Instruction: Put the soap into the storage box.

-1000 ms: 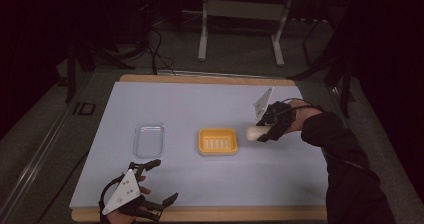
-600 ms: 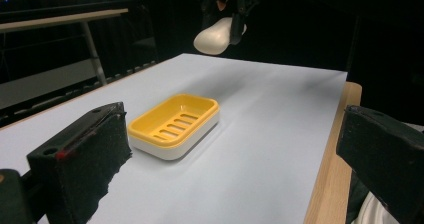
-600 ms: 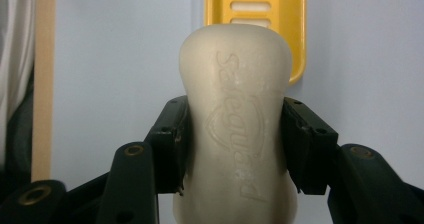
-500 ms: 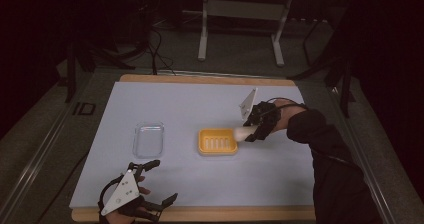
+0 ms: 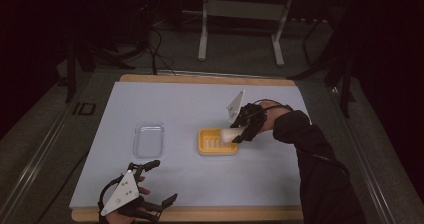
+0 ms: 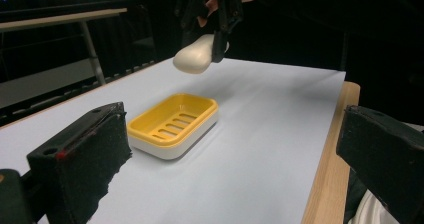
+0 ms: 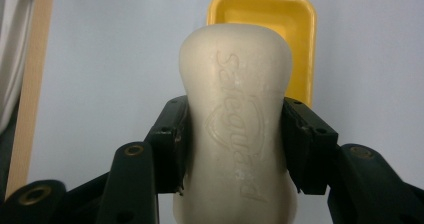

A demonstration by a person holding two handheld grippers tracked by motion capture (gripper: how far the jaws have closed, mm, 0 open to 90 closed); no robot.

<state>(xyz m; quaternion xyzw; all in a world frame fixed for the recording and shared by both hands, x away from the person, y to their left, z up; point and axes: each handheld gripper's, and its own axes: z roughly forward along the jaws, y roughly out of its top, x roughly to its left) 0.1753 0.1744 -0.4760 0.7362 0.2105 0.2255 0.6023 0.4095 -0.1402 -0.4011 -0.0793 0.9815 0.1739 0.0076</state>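
A cream bar of soap [image 7: 235, 119] with an embossed logo is pinched at its waist by my right gripper [image 7: 234, 149], which is shut on it. In the high view the soap [image 5: 230, 134] hangs over the right end of a yellow soap dish [image 5: 215, 145], with the right gripper [image 5: 241, 130] reaching in from the right. The left gripper view shows the soap [image 6: 196, 59] held above the dish [image 6: 172, 125]. My left gripper [image 5: 156, 181] rests open at the table's front left, nothing between its jaws.
A clear plastic lid or tray [image 5: 149, 139] lies left of the dish on the pale blue mat [image 5: 190, 104]. The wooden table edge [image 5: 200, 215] runs along the front. Table legs and cables stand on the dark floor beyond.
My right gripper has carried the soap leftward and slightly down, from beside the dish to over its right end. The left gripper has stayed in place.
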